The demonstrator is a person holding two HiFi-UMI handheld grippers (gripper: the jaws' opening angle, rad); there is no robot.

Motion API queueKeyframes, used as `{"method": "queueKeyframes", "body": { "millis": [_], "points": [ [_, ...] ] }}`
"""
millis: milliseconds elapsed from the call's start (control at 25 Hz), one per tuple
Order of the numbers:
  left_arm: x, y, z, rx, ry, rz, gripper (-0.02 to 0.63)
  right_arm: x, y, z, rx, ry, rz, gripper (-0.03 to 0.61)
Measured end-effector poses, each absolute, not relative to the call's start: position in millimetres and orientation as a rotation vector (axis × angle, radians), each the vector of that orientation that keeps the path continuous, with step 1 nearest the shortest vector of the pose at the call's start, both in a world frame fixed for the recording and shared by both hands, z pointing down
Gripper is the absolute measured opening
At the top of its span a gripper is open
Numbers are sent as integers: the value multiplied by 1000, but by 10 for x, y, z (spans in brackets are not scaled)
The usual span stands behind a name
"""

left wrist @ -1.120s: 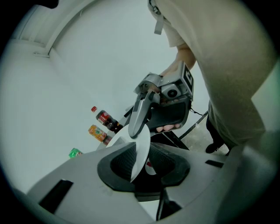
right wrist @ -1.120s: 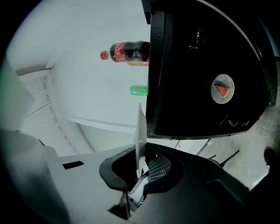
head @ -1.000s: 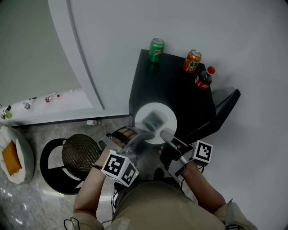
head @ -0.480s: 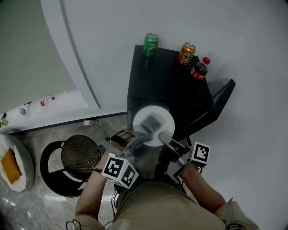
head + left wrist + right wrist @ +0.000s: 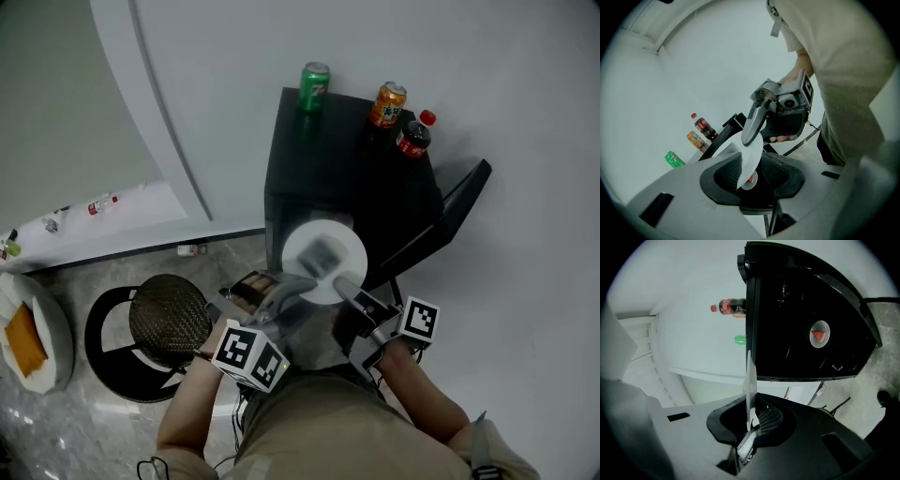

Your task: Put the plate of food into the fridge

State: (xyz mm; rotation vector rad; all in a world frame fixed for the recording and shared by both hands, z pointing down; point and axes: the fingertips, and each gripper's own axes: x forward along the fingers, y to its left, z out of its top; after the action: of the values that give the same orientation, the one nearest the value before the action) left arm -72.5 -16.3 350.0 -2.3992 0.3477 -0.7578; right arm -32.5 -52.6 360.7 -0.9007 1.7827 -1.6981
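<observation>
A white plate with a blurred grey piece of food on it hangs level in front of the black fridge. The fridge door stands open to the right. My left gripper has the plate's near-left rim between its jaws, which have just been opening a little. In the left gripper view the plate still sits between the pads, and the right gripper grips the opposite rim. My right gripper is shut on the near-right rim. Its own view shows the plate edge-on.
A green can, an orange can and a cola bottle stand on the fridge top by the white wall. A round black stool stands on the floor to the left. A white bag lies at the far left.
Both grippers and the plate have sunk slightly in front of the fridge. The head view has shifted a little. Both grippers stay on the rim.
</observation>
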Motion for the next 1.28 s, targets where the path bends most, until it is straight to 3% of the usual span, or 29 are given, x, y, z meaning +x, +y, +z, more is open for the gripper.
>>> {"method": "queueKeyframes", "body": {
  "millis": [600, 840, 1040, 1280],
  "points": [
    [-408, 196, 3440, -2430, 494, -804, 121, 325, -98, 3645, -907, 1778, -1680, 34],
    [-355, 387, 3330, -2807, 695, -601, 121, 599, 169, 3684, -912, 1781, -1662, 34],
    [-202, 545, 3424, -3251, 797, -356, 223, 756, 428, 3758, -901, 1775, -1673, 34],
    [35, 716, 3624, -3594, 819, -73, 238, 838, 676, 3803, -864, 1794, -1701, 34]
  ]
}}
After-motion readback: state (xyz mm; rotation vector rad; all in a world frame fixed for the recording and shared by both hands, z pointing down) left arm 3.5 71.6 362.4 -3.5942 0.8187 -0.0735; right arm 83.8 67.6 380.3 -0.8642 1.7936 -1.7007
